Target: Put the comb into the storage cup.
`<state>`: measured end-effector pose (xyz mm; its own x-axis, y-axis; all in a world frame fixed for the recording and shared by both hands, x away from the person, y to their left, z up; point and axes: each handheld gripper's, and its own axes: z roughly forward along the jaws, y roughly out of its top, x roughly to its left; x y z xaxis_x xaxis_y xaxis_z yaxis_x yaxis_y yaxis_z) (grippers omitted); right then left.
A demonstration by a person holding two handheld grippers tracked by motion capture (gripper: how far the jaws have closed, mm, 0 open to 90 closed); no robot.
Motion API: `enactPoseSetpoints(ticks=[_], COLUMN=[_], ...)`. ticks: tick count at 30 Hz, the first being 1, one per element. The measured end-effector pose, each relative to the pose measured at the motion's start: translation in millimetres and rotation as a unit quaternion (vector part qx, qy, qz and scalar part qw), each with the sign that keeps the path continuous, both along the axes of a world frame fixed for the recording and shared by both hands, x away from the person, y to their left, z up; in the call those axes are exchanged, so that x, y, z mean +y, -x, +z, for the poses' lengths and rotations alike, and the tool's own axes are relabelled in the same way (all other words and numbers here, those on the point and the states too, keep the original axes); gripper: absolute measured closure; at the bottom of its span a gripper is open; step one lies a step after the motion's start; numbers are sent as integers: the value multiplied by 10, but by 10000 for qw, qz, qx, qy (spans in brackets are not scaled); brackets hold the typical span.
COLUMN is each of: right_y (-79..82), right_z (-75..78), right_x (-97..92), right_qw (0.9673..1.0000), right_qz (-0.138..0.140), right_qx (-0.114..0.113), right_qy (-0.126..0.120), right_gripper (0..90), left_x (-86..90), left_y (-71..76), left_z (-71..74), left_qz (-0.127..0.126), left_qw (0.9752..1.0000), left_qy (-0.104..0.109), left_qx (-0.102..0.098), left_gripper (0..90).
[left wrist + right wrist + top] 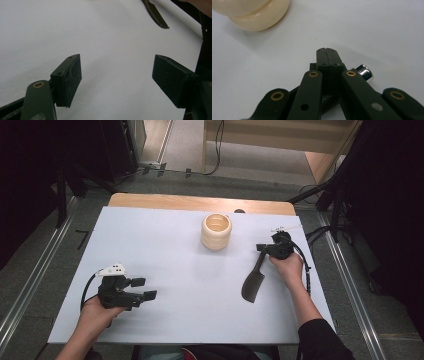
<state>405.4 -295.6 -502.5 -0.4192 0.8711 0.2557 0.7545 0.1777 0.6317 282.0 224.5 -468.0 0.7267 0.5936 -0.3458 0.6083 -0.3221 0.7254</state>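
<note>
A: In the high view, which way is the knife (pixel 254 281) lying from the right gripper (pixel 265 248)?

B: It is running from the jaws back toward the person, blade end nearest the front edge of the worktop (pixel 165 270), handle end up under the right gripper. The right hand is sitting right on it; the left gripper (pixel 142 289) is resting well apart, over at the left. The ribbed cream cup (pixel 216 231) is standing just beyond, between the two.

A: And the left gripper view?

B: Its jaws are standing wide apart with nothing between them, and the knife's dark blade tip (pixel 156 13) is showing far off at the top, something the right gripper view is not giving.

A: The right gripper view, then?

B: The right gripper (pixel 326 53) is looking clenched, pads pressed together. A shiny metal end (pixel 365 71) is poking out just beside and under them, possibly the handle's cap, though whether the pads are pinching the handle is hard to tell. The cup (pixel 254 15) is sitting up-left, near.
</note>
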Motion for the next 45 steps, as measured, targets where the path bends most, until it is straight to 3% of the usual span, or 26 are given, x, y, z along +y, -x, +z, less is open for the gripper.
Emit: enactPoseSetpoints(ticks=[17,30,45], right_y=[49,216,446], right_z=[-59,-70,-63], right_x=[-135,-236,-331], right_qw=[9995,9989,9984], right_qz=[-33,66,187], right_qx=[227,313,448], right_qy=[206,352,297], right_gripper=[877,877,877], left_x=[3,2,-5], left_y=[1,3,7], left_z=[3,5,9], left_qz=[4,6,3], left_qw=[10000,10000,10000], left_qy=[0,-1,8], left_qx=[-14,-17,-32], left_gripper=[250,250,250])
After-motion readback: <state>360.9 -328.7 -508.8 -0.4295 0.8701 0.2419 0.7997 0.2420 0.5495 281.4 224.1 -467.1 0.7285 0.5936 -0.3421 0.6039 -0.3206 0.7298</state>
